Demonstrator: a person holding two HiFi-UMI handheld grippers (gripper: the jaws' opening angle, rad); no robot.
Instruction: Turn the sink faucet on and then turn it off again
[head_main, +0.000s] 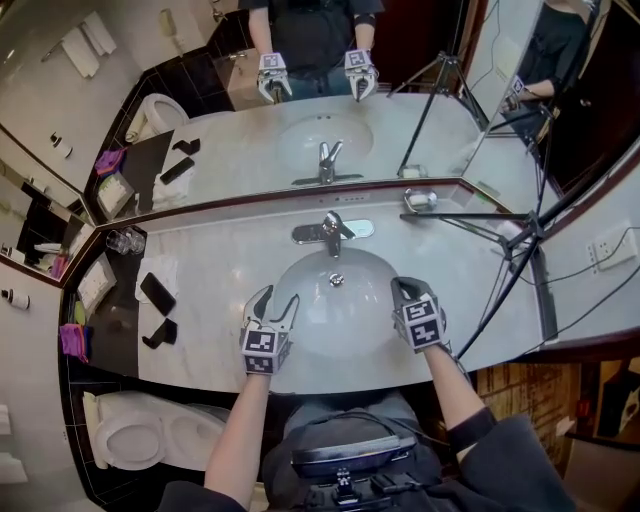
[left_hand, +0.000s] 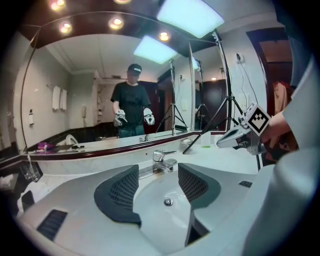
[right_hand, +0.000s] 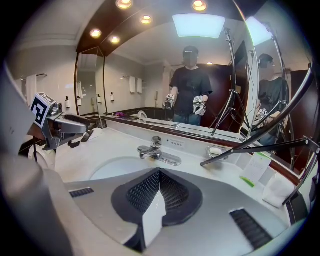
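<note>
Chrome faucet (head_main: 333, 232) stands behind smooth oval white basin (head_main: 340, 322) in marble counter (head_main: 220, 262).

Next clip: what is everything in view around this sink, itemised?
faucet: one, chrome, behind the basin
sink basin: one, white, centre of counter
drain: one, chrome, basin floor
counter: one, pale marble, below the mirror
soap dish: one, pale, right of faucet
tripod: one, black, counter's right end
glasses: small cluster, clear, far left corner
flat items: two, black, counter's left
toilet: one, white, lower left
left claw: open, empty, basin's left edge
right claw: shut, empty, basin's right edge
</note>
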